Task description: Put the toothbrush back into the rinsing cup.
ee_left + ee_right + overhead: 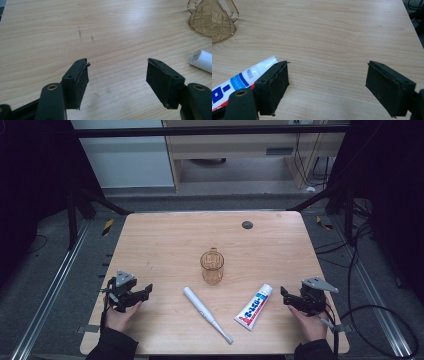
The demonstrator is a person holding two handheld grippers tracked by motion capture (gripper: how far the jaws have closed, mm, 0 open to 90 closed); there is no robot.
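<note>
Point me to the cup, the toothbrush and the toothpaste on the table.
cup (212, 267): high view, on its amber side wall.
toothbrush (199, 305): high view, on the white handle.
toothpaste (254, 306): high view, on the middle of the tube.

Toothpaste tube (254, 307), lying right of amber cup (212, 266): blue band with white characters along white body, red strip near crimped end; lettering too small to read in high view. Right gripper view: same tube (242, 77) shows large blue strokes and small dark print, not legible. No other text readable.
</note>
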